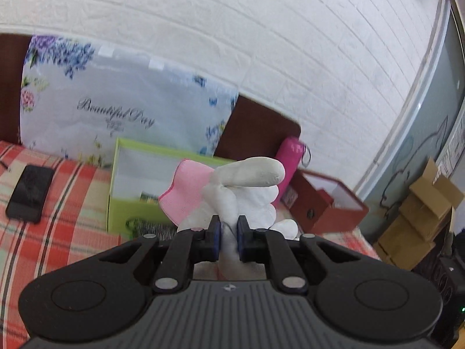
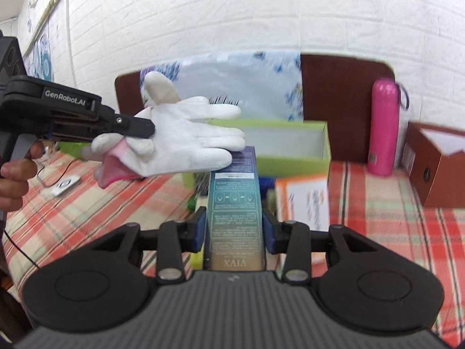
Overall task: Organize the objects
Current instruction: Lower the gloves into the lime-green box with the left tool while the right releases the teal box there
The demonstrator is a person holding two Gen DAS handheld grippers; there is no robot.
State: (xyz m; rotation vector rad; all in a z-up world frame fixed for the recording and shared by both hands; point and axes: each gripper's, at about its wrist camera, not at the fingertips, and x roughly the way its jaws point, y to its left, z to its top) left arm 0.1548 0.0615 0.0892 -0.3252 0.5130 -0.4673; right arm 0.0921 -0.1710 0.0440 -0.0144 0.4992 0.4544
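Observation:
My left gripper [image 1: 228, 237] is shut on a white glove with a pink cuff [image 1: 232, 192], held up in the air above the checked bedspread. From the right wrist view the same glove [image 2: 186, 139] hangs out flat from the left gripper [image 2: 142, 131], with a hand on its handle. My right gripper [image 2: 234, 229] is shut on a tall teal-and-blue carton [image 2: 234, 203], which points ahead toward the open green box [image 2: 290, 157]. That green box [image 1: 136, 174] stands behind the glove in the left wrist view.
A pink bottle [image 2: 383, 128] stands against the brown headboard [image 2: 343, 87]. Right of it is an open red-brown box [image 2: 436, 168]. A floral pillow [image 1: 116, 107] leans at the back. A black phone [image 1: 30, 193] lies on the bedspread [image 2: 87, 212]; an orange-edged card [image 2: 302, 200] lies by the green box. Cardboard boxes [image 1: 421, 215] are stacked far right.

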